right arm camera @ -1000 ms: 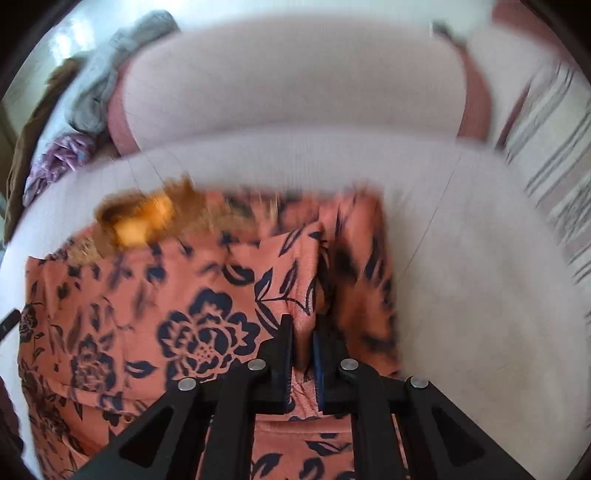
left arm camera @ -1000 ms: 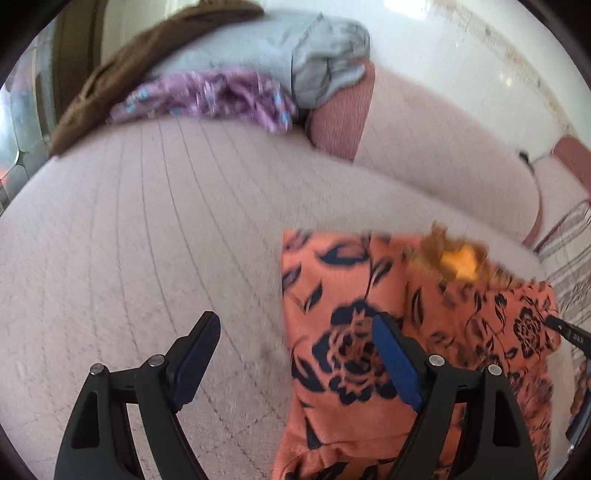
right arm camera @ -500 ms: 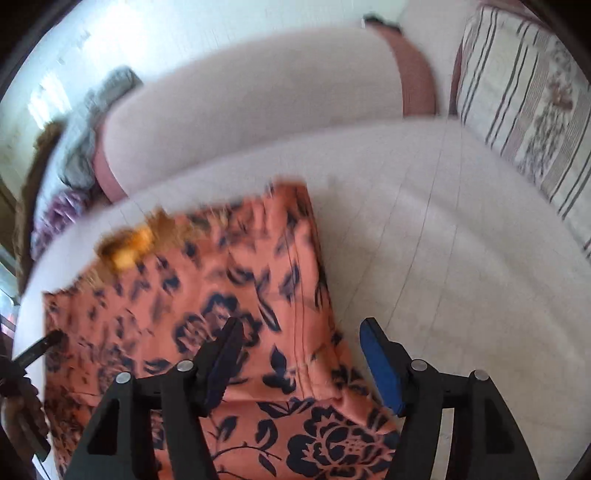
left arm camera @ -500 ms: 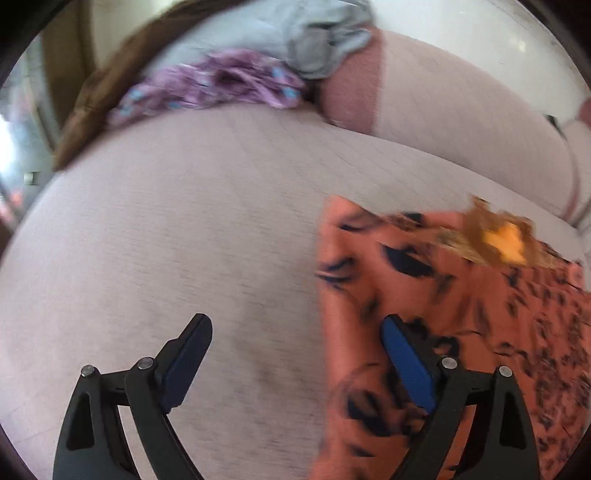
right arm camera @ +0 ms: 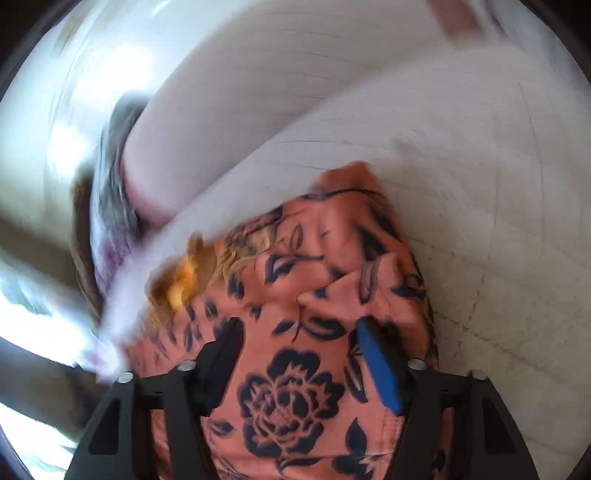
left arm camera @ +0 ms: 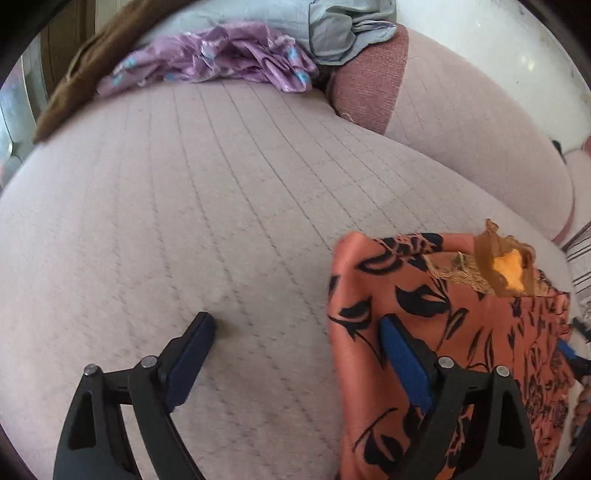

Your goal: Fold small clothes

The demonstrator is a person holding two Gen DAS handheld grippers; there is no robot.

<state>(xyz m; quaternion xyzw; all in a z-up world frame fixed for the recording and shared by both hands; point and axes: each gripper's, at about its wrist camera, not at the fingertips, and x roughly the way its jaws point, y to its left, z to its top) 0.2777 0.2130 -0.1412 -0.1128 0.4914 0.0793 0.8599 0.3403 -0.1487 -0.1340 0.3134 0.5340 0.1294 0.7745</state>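
1. A wide, pale pink quilted sofa seat fills the left wrist view; its stitched surface lies bare across the whole left and middle, giving broad open room.
2. At the seat's far edge a rounded pink backrest rises, and a darker pink woven cushion end meets it.
3. Far back on the left, a crumpled purple patterned cloth, a grey bundled garment and a brown draped fabric crowd the corner, well apart from both claws.
4. The orange garment with dark navy flower print lies flat on the seat at the right, its left edge running down the frame, with a gold and yellow trim patch at its far end.
5. The left gripper stands released, jaws wide: its left finger is over bare seat, its right finger over the garment's left edge, nothing pinched.
6. The right gripper, in a blurred view, has just been opening; its jaws are apart above the garment, which lies beneath them, not clamped.
7. To the garment's right, bare seat extends freely.
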